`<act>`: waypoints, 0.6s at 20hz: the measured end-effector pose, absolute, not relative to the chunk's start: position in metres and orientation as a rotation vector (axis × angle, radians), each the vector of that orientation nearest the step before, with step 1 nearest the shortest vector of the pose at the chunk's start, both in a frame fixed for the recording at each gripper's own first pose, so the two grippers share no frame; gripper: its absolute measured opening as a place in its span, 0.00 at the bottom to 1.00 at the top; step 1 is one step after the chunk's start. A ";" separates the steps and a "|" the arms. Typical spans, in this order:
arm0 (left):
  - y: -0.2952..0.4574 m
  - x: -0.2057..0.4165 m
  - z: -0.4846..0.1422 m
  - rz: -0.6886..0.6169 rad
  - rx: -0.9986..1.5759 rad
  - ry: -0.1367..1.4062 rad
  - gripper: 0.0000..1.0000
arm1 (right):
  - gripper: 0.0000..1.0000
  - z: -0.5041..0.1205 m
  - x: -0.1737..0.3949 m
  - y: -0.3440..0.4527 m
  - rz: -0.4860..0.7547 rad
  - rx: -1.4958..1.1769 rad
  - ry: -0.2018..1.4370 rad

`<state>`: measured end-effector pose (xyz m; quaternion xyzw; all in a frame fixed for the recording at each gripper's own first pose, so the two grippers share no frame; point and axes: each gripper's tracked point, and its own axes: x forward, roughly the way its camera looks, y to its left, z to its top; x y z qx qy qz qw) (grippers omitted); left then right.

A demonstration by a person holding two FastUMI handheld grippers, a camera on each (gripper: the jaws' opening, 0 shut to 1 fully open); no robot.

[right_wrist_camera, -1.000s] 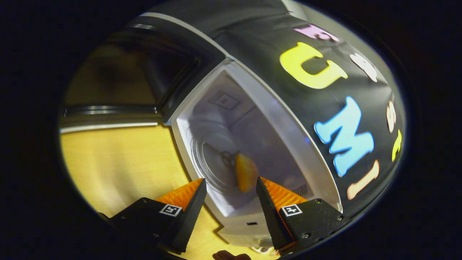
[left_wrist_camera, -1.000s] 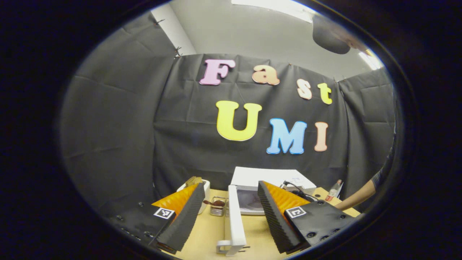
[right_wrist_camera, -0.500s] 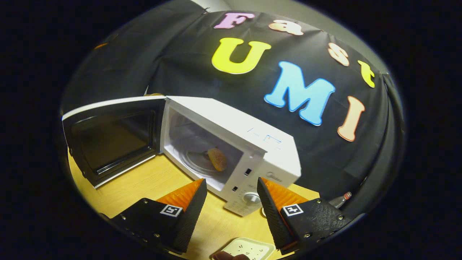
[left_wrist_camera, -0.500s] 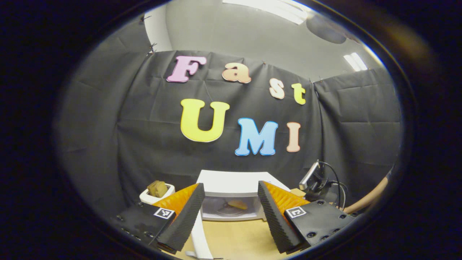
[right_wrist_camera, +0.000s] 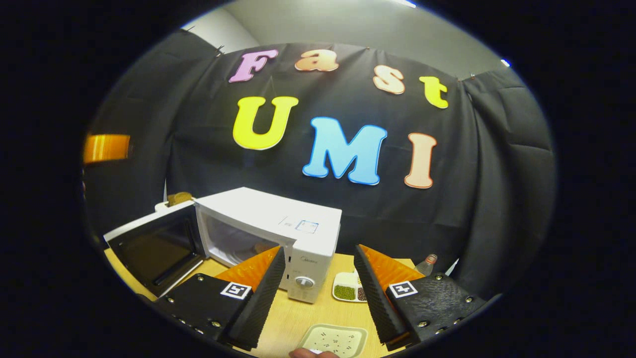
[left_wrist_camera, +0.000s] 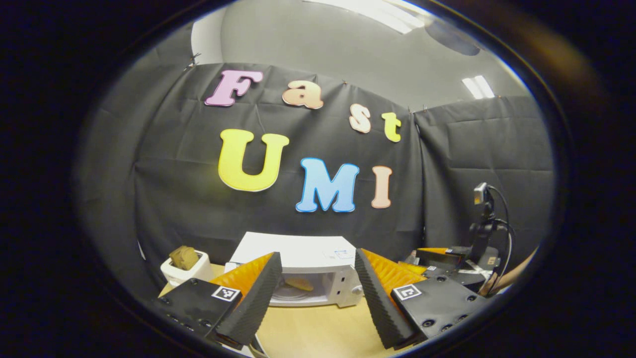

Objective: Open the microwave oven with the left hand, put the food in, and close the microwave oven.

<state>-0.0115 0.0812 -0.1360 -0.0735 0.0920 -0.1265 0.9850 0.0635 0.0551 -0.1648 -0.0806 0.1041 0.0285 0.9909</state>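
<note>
While both claws (left_wrist_camera: 318,293) (right_wrist_camera: 318,291) gape empty, white microwave (right_wrist_camera: 278,226), door (right_wrist_camera: 154,243) open, food (left_wrist_camera: 299,283) inside.

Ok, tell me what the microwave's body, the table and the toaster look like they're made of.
Microwave: smooth white casing, probably painted metal or plastic; a faint sheen on top, but the look leaves it open.
Table: light wood or wood-look laminate, with fine grain lines showing.
Toaster: glossy white shell, likely plastic; too small to be sure.

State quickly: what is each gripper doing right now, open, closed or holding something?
Left gripper: open, fingers apart, holding nothing.
Right gripper: open, fingers apart, holding nothing.
</note>
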 end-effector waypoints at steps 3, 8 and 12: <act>0.074 -0.011 -0.139 -0.259 -0.148 0.190 0.98 | 0.85 -0.127 0.055 0.047 0.036 -0.115 0.144; 0.069 -0.020 -0.152 -0.249 -0.147 0.216 0.99 | 0.85 -0.074 0.048 0.028 -0.017 -0.010 0.058; 0.077 -0.032 -0.156 -0.234 -0.109 0.233 0.81 | 0.85 -0.055 0.050 0.007 -0.069 0.011 0.008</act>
